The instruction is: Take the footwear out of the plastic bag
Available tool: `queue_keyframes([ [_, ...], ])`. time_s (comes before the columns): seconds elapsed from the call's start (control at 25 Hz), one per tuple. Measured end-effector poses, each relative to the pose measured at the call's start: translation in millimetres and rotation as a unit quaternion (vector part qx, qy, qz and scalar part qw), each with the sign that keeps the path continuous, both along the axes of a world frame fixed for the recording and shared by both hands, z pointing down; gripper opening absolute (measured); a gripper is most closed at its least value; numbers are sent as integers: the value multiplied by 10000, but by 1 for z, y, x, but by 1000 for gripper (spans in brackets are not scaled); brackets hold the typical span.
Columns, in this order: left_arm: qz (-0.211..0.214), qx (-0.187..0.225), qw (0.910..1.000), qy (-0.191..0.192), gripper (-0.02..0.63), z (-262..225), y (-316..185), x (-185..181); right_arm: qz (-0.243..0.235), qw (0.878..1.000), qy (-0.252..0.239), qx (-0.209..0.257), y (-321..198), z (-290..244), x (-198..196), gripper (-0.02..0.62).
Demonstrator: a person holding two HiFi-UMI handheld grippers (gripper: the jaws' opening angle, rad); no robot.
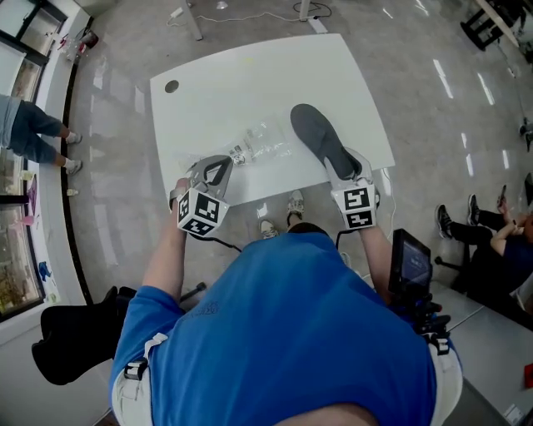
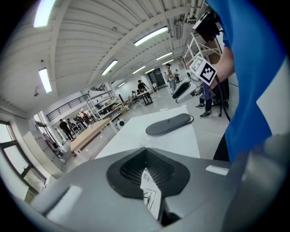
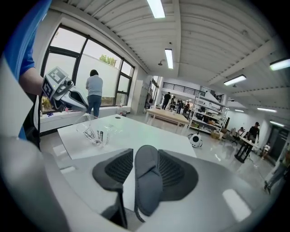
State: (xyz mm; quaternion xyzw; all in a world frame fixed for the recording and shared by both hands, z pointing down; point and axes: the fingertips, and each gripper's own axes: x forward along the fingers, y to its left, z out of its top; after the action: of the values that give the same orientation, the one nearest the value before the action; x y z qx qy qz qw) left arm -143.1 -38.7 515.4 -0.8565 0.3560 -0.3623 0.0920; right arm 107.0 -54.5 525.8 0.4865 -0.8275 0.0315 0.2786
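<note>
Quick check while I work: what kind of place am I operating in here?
Probably a big open workshop or lab hall: long strip lights under a ribbed ceiling, wooden workbenches and stocked shelving racks across a glossy floor, with people standing in groups.

Polished grey floor (image 1: 416, 83); white worktop (image 1: 250, 83); tall windows (image 3: 104, 68) along one wall; ceiling strip lights (image 3: 156, 8); wooden tables (image 3: 167, 115) and shelving (image 3: 208, 111) beyond.
</note>
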Motion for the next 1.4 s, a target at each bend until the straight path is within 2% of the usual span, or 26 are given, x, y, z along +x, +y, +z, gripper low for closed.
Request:
queue_keyframes([
  [0.32,-190,200,9952,940,8,-10,41,42,-231,9983,-264,468,39,-43,-21,58],
  [0.48,-408,233,9913,1230,8,-15,62,59,-356,9970,-398,562,53,-52,-20,9],
  [0.68,-909,249,9844,1486,6,-25,89,70,-600,9954,-492,554,81,-64,-11,3],
  [0.8,-1189,292,9768,1757,8,-35,108,75,-711,9942,-585,553,100,-71,-5,3],
  [1.0,-1637,102,9630,2137,6,-24,137,77,-814,9923,-808,477,123,-62,4,3],
  [1.24,-1766,231,9602,2153,6,-26,155,88,-980,9889,-990,511,145,-61,10,3],
  [1.4,-1733,283,9602,2172,6,-29,162,101,-922,9885,-1094,487,155,-61,18,3],
])
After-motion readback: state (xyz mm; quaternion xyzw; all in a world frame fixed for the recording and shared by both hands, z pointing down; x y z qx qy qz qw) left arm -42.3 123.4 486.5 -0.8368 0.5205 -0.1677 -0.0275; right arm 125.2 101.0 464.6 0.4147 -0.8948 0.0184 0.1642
